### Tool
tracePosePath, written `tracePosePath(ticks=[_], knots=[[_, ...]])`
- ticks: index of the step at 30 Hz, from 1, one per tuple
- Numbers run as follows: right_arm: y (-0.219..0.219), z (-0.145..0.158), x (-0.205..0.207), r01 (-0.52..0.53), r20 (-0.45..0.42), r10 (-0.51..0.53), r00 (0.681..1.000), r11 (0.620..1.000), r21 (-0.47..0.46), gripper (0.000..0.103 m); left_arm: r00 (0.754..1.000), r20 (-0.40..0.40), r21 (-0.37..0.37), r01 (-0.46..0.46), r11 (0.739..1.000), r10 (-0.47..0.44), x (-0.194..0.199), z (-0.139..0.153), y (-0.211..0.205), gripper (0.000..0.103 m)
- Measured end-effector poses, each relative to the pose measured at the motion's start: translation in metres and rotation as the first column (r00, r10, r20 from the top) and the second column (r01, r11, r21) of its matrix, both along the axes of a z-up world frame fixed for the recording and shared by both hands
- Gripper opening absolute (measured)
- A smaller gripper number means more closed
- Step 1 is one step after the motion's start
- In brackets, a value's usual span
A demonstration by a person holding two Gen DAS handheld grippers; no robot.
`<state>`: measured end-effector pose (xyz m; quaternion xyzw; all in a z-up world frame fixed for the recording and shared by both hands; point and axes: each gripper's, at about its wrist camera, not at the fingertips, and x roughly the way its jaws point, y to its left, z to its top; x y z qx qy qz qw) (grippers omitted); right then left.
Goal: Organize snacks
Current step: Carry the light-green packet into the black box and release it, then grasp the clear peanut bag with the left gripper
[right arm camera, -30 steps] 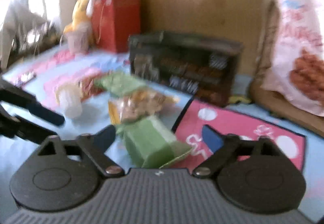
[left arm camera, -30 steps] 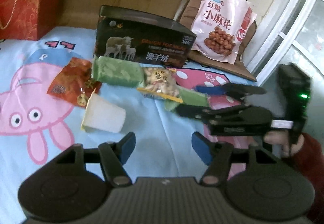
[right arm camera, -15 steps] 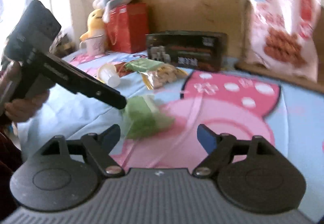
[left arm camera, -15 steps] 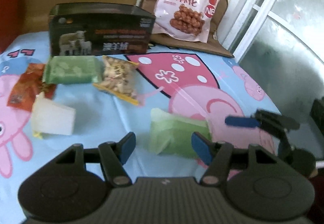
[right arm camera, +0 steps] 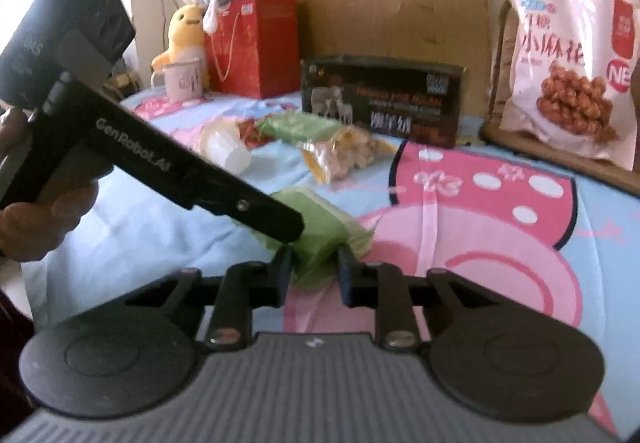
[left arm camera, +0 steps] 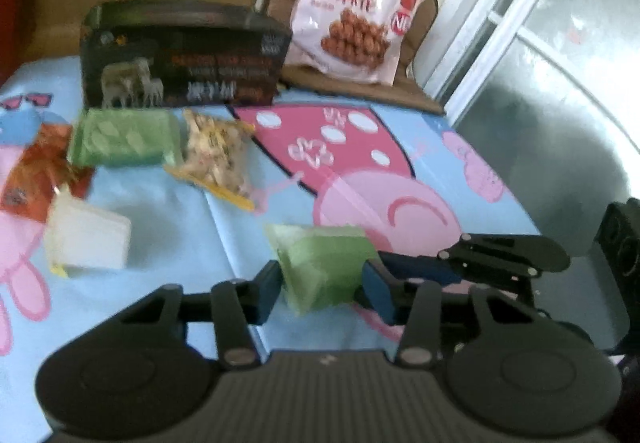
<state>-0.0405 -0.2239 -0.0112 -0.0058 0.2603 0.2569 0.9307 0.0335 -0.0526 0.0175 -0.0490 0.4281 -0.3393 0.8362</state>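
Green snack packet lies on cartoon-print sheet. Left hand-held gripper just closed, pads pressing packet's sides. Right hand-held gripper just closed, pinching the packet's near end.

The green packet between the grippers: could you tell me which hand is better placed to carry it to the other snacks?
Probably left: the left gripper, jaws just closing, spans the green packet mid-body, nearer the other snacks; the right gripper pinches only its end.
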Motion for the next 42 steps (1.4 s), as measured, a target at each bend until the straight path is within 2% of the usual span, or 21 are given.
tracePosePath(ticks=[4, 8, 11, 15, 19, 22, 26, 28, 32, 34, 36, 38, 40, 42], knots=[[0.002, 0.027, 0.024, 0.01, 0.092, -0.013, 0.996, 0.999, 0.034, 0.022, 0.993, 0.113, -0.017, -0.034, 0.999, 0.036, 0.016, 0.037, 0.005, 0.043], [0.003, 0.057, 0.072, 0.011, 0.186, -0.023, 0.982, 0.998, 0.068, 0.022, 0.969, 0.228, -0.043, -0.084, 0.996, 0.092, 0.052, 0.075, 0.011, 0.043], [0.008, 0.069, 0.117, 0.006, 0.214, -0.024, 0.977, 0.996, 0.086, 0.022, 0.955, 0.259, -0.063, -0.132, 0.989, 0.144, 0.089, 0.089, 0.018, 0.043], [0.021, 0.064, 0.169, 0.019, 0.217, -0.032, 0.976, 0.998, 0.061, 0.022, 0.949, 0.244, -0.064, -0.191, 0.98, 0.201, 0.145, 0.084, 0.023, 0.043], [0.023, 0.043, 0.204, 0.066, 0.167, -0.074, 0.983, 0.996, 0.054, 0.023, 0.955, 0.205, -0.039, -0.21, 0.977, 0.213, 0.189, 0.06, 0.017, 0.043], [0.02, 0.027, 0.216, 0.105, 0.134, -0.109, 0.985, 0.994, 0.042, 0.023, 0.96, 0.182, -0.02, -0.211, 0.977, 0.212, 0.209, 0.04, 0.01, 0.043], [0.023, 0.017, 0.219, 0.143, 0.138, -0.143, 0.98, 0.99, 0.007, 0.026, 0.956, 0.197, -0.001, -0.22, 0.975, 0.216, 0.214, 0.028, 0.002, 0.044], [0.024, 0.02, 0.219, 0.155, 0.145, -0.154, 0.977, 0.988, 0.003, 0.031, 0.954, 0.205, 0.01, -0.226, 0.974, 0.22, 0.21, 0.029, 0.001, 0.051], [0.013, 0.029, 0.187, 0.165, 0.181, -0.174, 0.968, 0.984, 0.065, 0.034, 0.95, 0.226, -0.019, -0.218, 0.976, 0.216, 0.187, 0.048, 0.023, 0.051], [0.008, 0.027, 0.168, 0.116, 0.13, -0.132, 0.983, 0.986, 0.123, 0.034, 0.947, 0.218, -0.014, -0.24, 0.971, 0.237, 0.167, 0.051, 0.043, 0.051], [0.011, 0.018, 0.153, 0.042, 0.062, -0.051, 0.997, 0.989, 0.14, 0.038, 0.948, 0.187, -0.012, -0.259, 0.966, 0.257, 0.148, 0.046, 0.057, 0.051], [0.026, 0.006, 0.143, 0.001, 0.028, -0.003, 1.0, 0.998, 0.069, 0.047, 0.953, 0.148, -0.003, -0.268, 0.964, 0.265, 0.13, 0.037, 0.064, 0.051], [0.045, -0.008, 0.136, -0.013, 0.002, 0.013, 1.0, 0.998, -0.055, 0.055, 0.951, 0.151, 0.025, -0.275, 0.961, 0.268, 0.112, 0.029, 0.063, 0.051], [0.053, -0.013, 0.13, -0.009, 0.003, 0.009, 1.0, 0.992, -0.13, 0.054, 0.948, 0.164, 0.067, -0.287, 0.956, 0.273, 0.095, 0.023, 0.057, 0.051]])
